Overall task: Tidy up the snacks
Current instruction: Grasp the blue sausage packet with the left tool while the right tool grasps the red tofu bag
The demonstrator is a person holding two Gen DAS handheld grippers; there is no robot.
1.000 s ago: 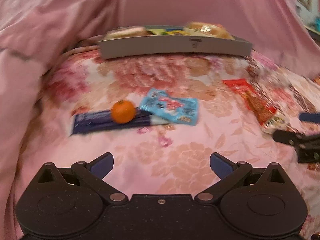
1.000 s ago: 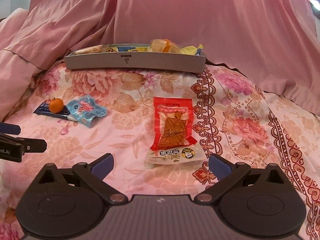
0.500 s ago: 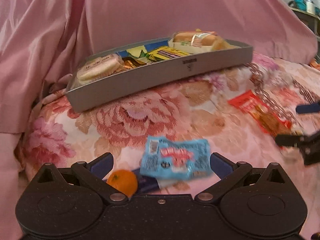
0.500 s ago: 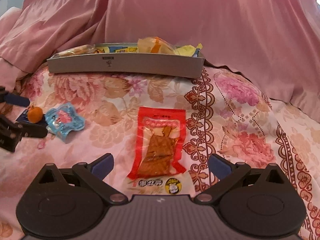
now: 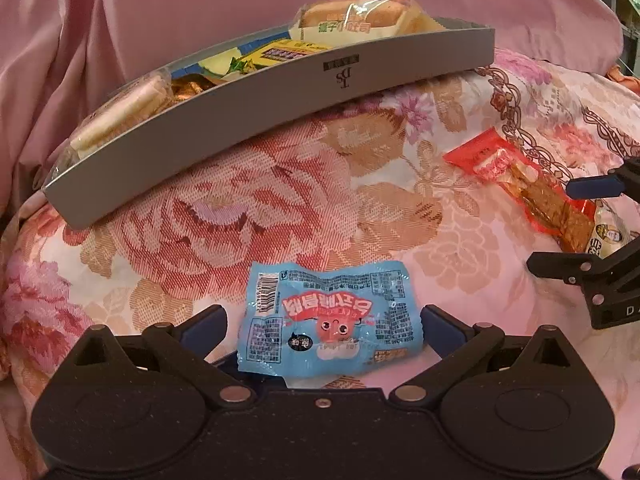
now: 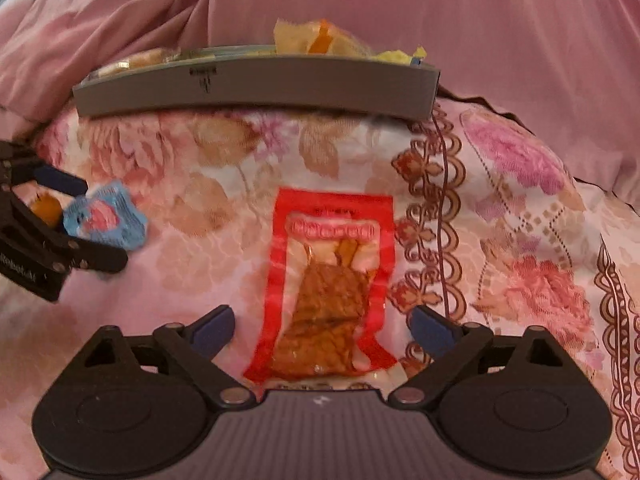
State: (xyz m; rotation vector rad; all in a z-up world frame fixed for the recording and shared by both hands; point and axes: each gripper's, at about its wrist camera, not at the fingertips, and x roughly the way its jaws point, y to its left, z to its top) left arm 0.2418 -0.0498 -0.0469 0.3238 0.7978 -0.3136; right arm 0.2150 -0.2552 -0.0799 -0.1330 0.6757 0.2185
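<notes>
A floral bedspread [image 5: 280, 184] covered the bed, with pink cloth [image 6: 360, 12] draped behind it. At the far side sat a long grey tray [image 5: 280, 92] already filled with snacks; only the left wrist view looked down into it, showing a wrapped bun [image 5: 356, 16], a yellow packet [image 5: 276, 54] and a pale wrapped cake [image 5: 124, 112].

The left gripper [image 5: 324, 322] was spread wide, its fingers either side of a blue packet [image 5: 328, 320] lying flat on the bedspread, not pinching it. The right gripper [image 6: 322, 326] was likewise spread, straddling the lower end of a red packet [image 6: 332, 280], also flat.

Only the right wrist view showed a small orange [image 6: 46, 208], just beside the blue packet and partly behind the left gripper's finger.
</notes>
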